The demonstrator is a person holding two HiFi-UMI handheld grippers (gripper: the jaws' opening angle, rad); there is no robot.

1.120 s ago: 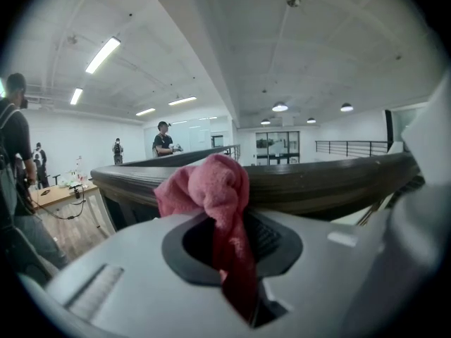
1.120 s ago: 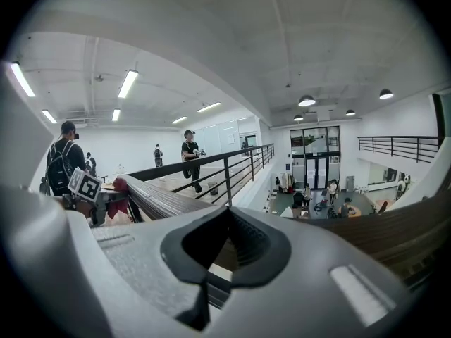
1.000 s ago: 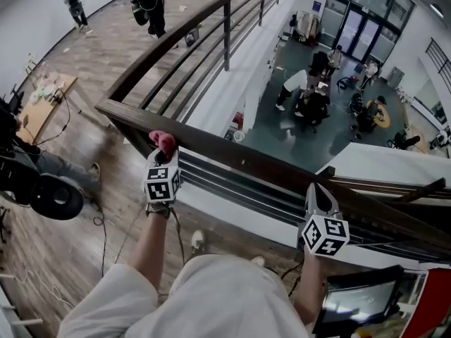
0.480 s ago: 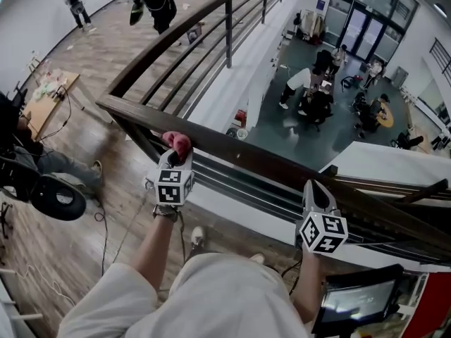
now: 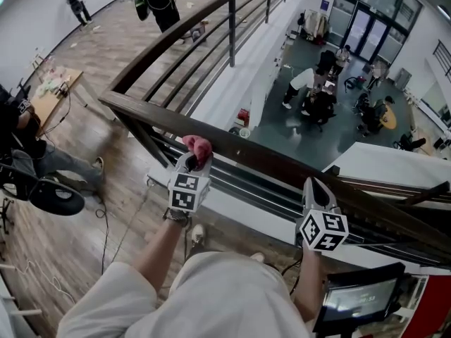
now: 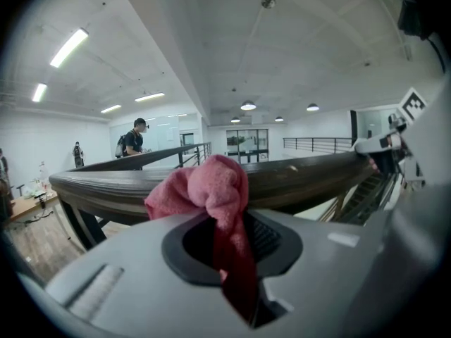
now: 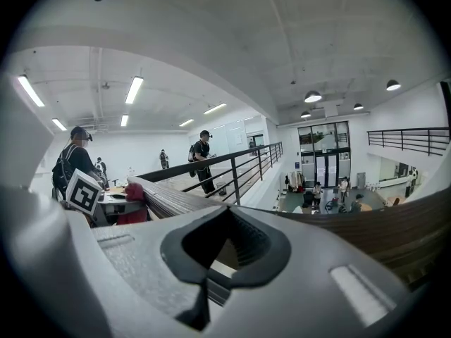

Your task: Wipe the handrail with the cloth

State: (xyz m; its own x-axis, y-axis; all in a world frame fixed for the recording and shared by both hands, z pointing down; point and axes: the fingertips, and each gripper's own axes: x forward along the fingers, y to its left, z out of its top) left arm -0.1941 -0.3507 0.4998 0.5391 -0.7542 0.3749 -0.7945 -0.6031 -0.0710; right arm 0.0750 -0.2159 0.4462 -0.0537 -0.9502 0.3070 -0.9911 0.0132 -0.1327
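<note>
A dark wooden handrail (image 5: 268, 166) runs from upper left to lower right across the head view, on a balcony edge. My left gripper (image 5: 194, 159) is shut on a pink cloth (image 5: 198, 146) and presses it against the rail's near side. In the left gripper view the cloth (image 6: 208, 190) bunches out of the jaws right in front of the handrail (image 6: 303, 180). My right gripper (image 5: 318, 192) is shut with nothing in it, its tip at the rail further right. The right gripper view shows the handrail (image 7: 394, 234) and the cloth (image 7: 134, 193) at far left.
Horizontal metal bars (image 5: 232, 183) run under the rail. Beyond it is a drop to a lower floor with several people (image 5: 310, 90). A second curved railing (image 5: 211, 27) leads away at the back. A monitor (image 5: 356, 303) sits lower right; a person (image 5: 161, 2) stands far left.
My left gripper has slid the pink cloth rightward along the handrail. The right gripper has stayed where it was.
</note>
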